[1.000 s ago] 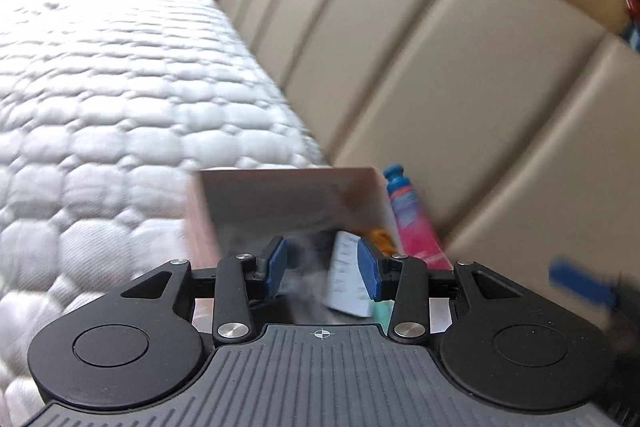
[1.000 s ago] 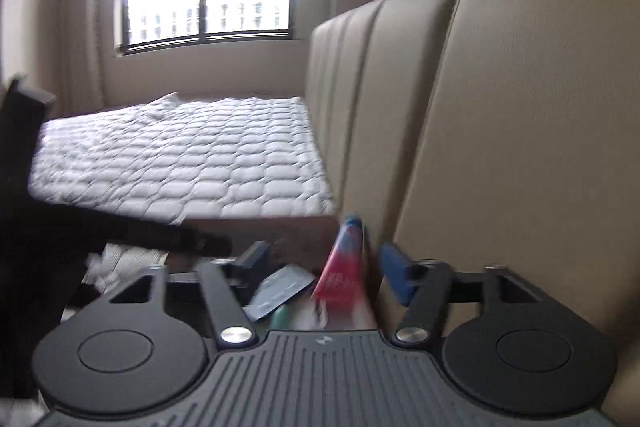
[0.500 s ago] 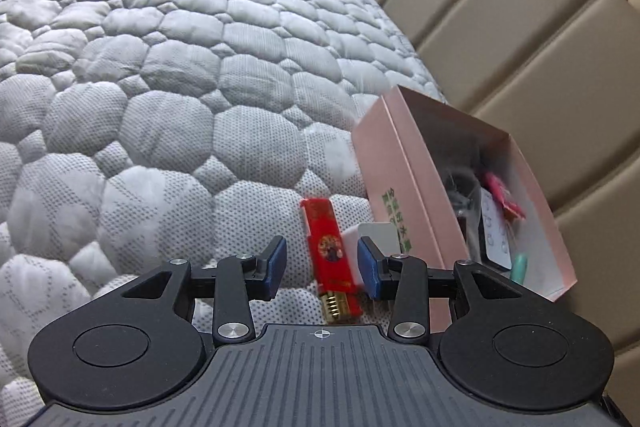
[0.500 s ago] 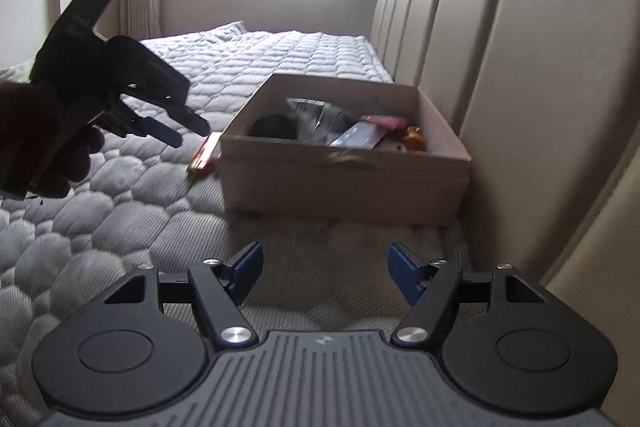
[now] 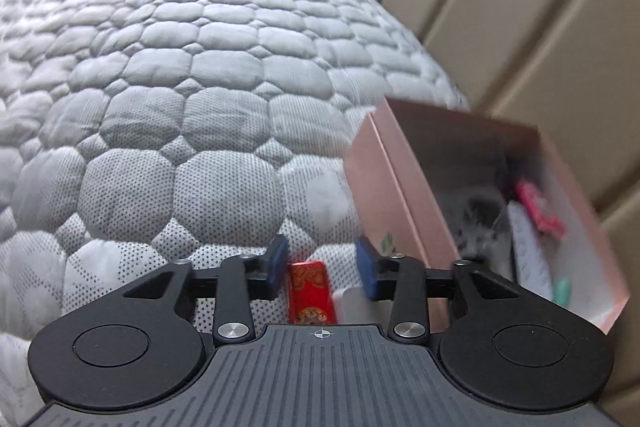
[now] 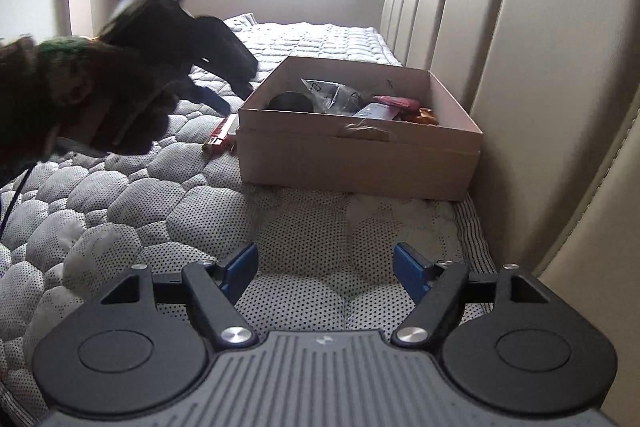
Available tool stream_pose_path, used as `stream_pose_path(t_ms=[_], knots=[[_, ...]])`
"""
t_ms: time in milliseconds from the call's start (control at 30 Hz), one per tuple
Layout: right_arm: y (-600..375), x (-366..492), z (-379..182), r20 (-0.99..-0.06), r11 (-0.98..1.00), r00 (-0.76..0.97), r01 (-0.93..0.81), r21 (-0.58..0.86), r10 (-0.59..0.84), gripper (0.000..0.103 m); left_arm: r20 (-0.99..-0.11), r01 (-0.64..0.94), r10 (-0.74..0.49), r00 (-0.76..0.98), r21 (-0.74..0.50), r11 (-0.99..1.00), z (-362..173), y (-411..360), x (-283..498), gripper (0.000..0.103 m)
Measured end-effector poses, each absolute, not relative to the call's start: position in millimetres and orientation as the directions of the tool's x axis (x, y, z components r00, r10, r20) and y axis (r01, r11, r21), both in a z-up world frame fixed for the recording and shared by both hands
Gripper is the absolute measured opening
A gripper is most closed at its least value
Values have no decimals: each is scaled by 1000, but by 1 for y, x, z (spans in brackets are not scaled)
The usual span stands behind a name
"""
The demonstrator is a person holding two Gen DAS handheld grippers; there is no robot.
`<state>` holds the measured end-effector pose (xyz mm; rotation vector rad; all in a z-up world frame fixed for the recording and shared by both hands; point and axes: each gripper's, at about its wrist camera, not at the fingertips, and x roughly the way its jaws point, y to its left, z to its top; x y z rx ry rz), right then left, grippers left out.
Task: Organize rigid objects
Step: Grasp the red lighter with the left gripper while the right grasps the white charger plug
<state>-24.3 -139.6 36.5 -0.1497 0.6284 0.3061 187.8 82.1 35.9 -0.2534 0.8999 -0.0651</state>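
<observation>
The left gripper (image 5: pixel 322 267) hangs over a red lighter (image 5: pixel 311 291) lying on the bed (image 5: pixel 208 99) just beside the pink box (image 5: pixel 394 211); its jaws have just been closing but do not press it. The right gripper (image 6: pixel 325 273) is released, empty above the mattress.

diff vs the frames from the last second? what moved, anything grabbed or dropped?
Left gripper swung off the box interior and came down over the red lighter on the quilt; its jaws have just been closing, lighter between the fingers, not gripped yet. Right gripper backed away from the box, jaws opening, empty. Box, its contents and lighter unmoved.
</observation>
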Motion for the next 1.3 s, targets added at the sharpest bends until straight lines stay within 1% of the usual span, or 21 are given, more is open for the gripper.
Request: stream_pose_path(t_ms=[300, 467, 600, 733, 800, 867, 900, 933, 1000, 1100, 1167, 1233, 1300], knots=[[-140, -24, 39, -590, 944, 767, -330, -25, 253, 75, -757, 117, -243, 606, -218, 969, 39, 77, 128, 37], [-124, -21, 42, -588, 919, 743, -395, 2, 321, 75, -751, 189, -333, 571, -275, 943, 41, 81, 94, 36], [-104, -11, 45, -584, 895, 717, -445, 37, 380, 75, -715, 141, -365, 596, -354, 924, 46, 101, 77, 37], [-83, 14, 43, -584, 880, 700, -471, 53, 410, 75, -702, 100, -343, 624, -364, 926, 51, 116, 76, 37], [-74, 30, 39, -606, 874, 680, -482, 56, 414, 75, -707, 97, -343, 618, -364, 926, 51, 116, 78, 37], [-67, 43, 34, -638, 864, 644, -499, 69, 423, 69, -710, 107, -349, 612, -363, 926, 51, 109, 80, 37], [-65, 47, 32, -652, 862, 628, -501, 81, 426, 47, -710, 114, -352, 610, -361, 925, 51, 106, 81, 37], [-64, 50, 30, -670, 860, 607, -502, 94, 428, 38, -711, 118, -350, 610, -355, 927, 50, 101, 82, 37], [-69, 46, 32, -664, 862, 608, -495, 111, 434, 36, -722, 117, -327, 610, -326, 938, 50, 91, 88, 37], [-84, 25, 38, -652, 870, 630, -484, 94, 421, 33, -732, 120, -296, 614, -284, 951, 48, 78, 96, 37], [-95, 10, 40, -647, 885, 660, -462, 53, 383, 33, -738, 117, -277, 615, -262, 958, 47, 71, 101, 37], [-105, -6, 42, -636, 899, 699, -437, -19, 326, 33, -750, 105, -249, 612, -235, 966, 43, 66, 106, 37], [-117, -19, 43, -631, 907, 718, -417, -53, 294, 33, -758, 101, -228, 611, -211, 972, 40, 62, 109, 37]])
